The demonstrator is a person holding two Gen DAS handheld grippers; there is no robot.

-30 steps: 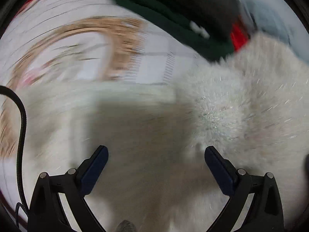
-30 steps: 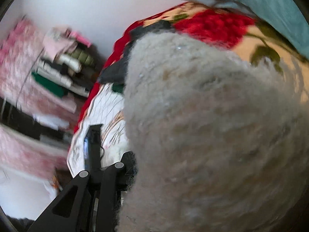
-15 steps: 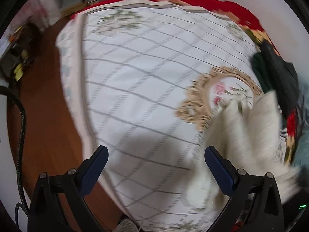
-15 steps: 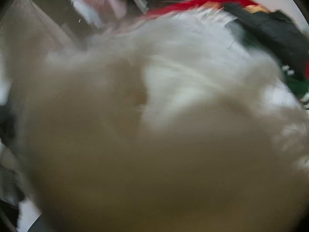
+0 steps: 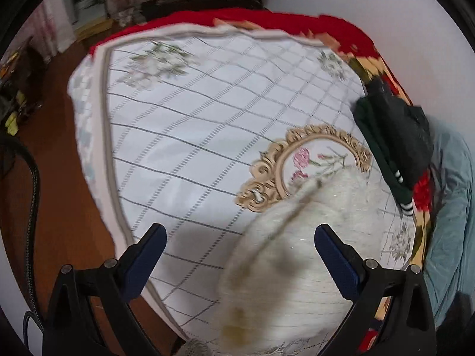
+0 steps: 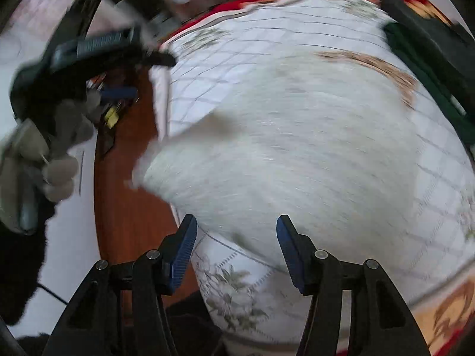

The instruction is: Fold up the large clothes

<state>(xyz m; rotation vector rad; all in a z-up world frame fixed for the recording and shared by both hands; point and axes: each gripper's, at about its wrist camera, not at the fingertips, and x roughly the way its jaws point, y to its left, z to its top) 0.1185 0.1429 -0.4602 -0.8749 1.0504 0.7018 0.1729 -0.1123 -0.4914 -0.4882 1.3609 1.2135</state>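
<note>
A white fluffy garment (image 6: 297,148) lies blurred in a heap across the quilted bed cover (image 6: 237,47). My right gripper (image 6: 236,222) hovers at its near edge with the jaws opening; the pads do not press on the fabric. In the left wrist view the same garment (image 5: 297,252) fills the lower right, reaching in front of the right finger. My left gripper (image 5: 240,237) is open above the bed cover (image 5: 193,136) and holds nothing. The right wrist view also shows the left gripper (image 6: 118,65) at upper left, held by a gloved hand (image 6: 59,154).
Folded dark green and black clothes (image 5: 394,136) sit at the bed's far right by the wall, next to a blue-grey cloth (image 5: 451,207). A red blanket (image 5: 267,17) edges the bed. Wooden floor (image 5: 59,178) lies to the left, with cluttered shelves beyond.
The right gripper was shut on the fluffy garment; its jaws have now parted and the garment has dropped onto the bed. The left gripper swung away from the garment, staying open.
</note>
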